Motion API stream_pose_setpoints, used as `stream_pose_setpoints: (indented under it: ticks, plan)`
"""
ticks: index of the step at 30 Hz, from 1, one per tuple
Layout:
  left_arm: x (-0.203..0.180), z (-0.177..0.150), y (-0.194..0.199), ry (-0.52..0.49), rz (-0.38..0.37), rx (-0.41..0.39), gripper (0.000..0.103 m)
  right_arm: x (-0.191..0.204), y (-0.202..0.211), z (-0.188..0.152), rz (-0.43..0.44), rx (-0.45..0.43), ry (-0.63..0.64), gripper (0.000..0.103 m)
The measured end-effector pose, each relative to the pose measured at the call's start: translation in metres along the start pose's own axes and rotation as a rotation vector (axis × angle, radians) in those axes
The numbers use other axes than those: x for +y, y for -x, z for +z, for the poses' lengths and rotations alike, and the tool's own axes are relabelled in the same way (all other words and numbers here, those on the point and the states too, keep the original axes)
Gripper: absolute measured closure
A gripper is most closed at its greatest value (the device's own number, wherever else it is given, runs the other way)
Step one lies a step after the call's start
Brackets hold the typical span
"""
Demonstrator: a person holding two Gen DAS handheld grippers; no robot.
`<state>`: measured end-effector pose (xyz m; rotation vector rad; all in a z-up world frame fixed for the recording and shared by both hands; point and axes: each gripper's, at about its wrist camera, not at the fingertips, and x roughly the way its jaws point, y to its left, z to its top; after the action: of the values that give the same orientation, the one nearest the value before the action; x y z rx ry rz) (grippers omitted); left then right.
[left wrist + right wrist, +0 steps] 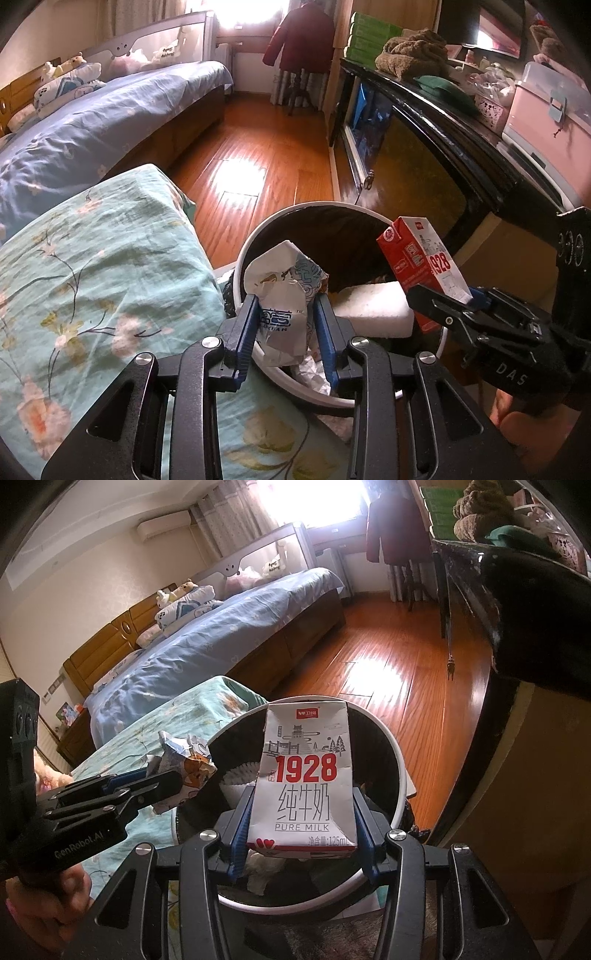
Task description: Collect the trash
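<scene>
Two grippers hang side by side over a round white-rimmed trash bin (242, 258) lined with a dark bag. The left gripper (286, 317) pinches a crumpled white wrapper (280, 295) with blue print between its blue pads (246, 328), holding it above the near left rim of the bin. Seen from the right wrist, that wrapper (184, 764) sits at the left edge of the bin (400, 775), with the left gripper (168, 781) reaching in from the left and a hand (48, 908) gripping its handle at the near left corner.

The right gripper (301, 834) clamps a small milk carton (306, 779), white-fronted with "1928" in red and "PURE MILK" below, held upright over the middle of the bin opening; its pads (238, 830) press on both narrow sides. From the left wrist the same carton (421, 258) shows its red side at the right, with the right gripper (443, 299) closed on its lower end.

Inside the bin lie a white foam block (373, 306) and some crumpled white paper (314, 373) near the front.

To the left, just beside the bin, is a teal floral-print bedcover (92, 277). Farther off stands a bed with blue bedding (92, 122), stuffed toys (70, 70) at its head. Wooden floor (258, 147) runs to the far wall, where a dark red coat (303, 37) hangs. A black cabinet (443, 133) lines the right side.
</scene>
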<state>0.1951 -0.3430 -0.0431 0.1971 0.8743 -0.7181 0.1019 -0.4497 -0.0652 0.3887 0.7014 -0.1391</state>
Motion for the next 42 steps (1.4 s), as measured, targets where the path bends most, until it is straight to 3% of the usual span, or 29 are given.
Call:
stream_pose_setpoints:
  ticks: [6,9,11,13,18,27,34,42]
  plan:
    - [-0.001,0.002,-0.002,-0.006,-0.006,0.004,0.072,-0.005,-0.002,0.001,-0.003,0.011,-0.004,0.054]
    - [-0.002,0.003,-0.003,-0.002,-0.015,0.010,0.063,-0.011,-0.003,0.001,0.002,0.017,-0.016,0.052]
    - [-0.002,0.004,-0.003,-0.001,-0.023,0.011,0.047,-0.012,-0.003,0.001,0.005,0.021,-0.028,0.051]
    - [-0.002,0.004,0.000,-0.004,-0.017,0.000,0.044,-0.014,-0.002,0.001,0.004,0.021,-0.033,0.050]
    - [0.009,-0.005,0.006,0.018,-0.004,-0.005,0.043,-0.014,0.007,0.000,0.001,0.009,-0.037,0.048]
    - [0.048,-0.051,0.029,0.134,0.027,-0.011,0.043,0.009,0.018,-0.012,0.034,0.006,-0.025,0.040]
    - [0.077,-0.092,0.063,0.223,0.062,-0.041,0.043,0.042,0.032,-0.025,0.074,-0.025,-0.003,0.025]
    - [0.104,-0.127,0.108,0.256,0.165,-0.109,0.039,0.091,0.034,-0.049,0.101,-0.059,0.059,0.014]
